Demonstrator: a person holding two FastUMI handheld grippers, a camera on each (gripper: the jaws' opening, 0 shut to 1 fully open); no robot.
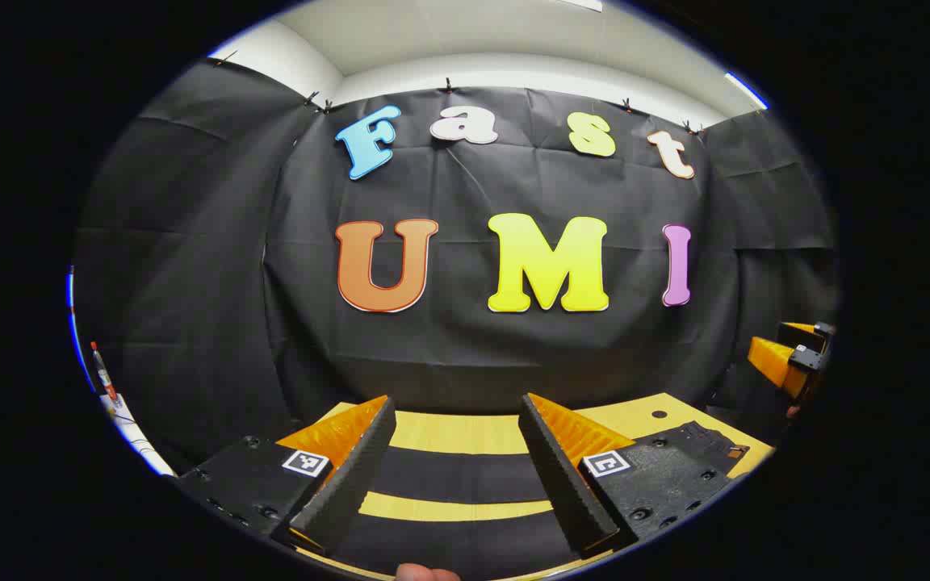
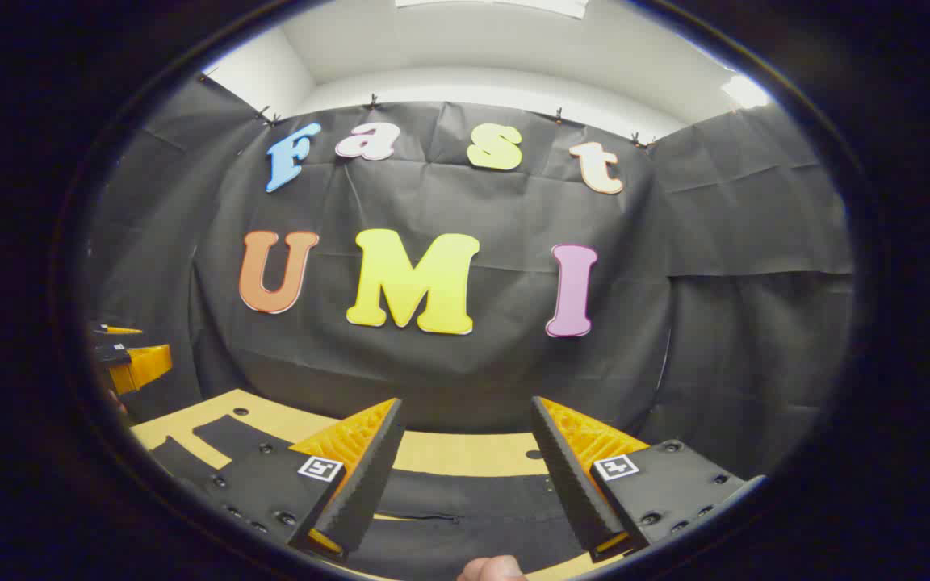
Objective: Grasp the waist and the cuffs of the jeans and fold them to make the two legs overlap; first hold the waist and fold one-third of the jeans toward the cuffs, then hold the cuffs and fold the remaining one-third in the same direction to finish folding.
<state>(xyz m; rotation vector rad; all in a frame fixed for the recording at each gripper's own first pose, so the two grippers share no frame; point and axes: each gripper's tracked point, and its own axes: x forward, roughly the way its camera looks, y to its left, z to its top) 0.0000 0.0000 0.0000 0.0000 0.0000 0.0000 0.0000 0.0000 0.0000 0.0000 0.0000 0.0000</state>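
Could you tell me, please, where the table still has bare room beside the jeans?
Bare wooden table runs between the jeans and the black cloth wall; another strip lies off their end. Between both open tongs, left and right, denim crowds the surface.

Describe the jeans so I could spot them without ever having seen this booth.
Start at the black cloth wall, then drop to the light wooden table at its foot. The jeans are the dark garment lying flat across that tabletop, beneath both open grippers. Pale wood shows in strips between the two dark legs.
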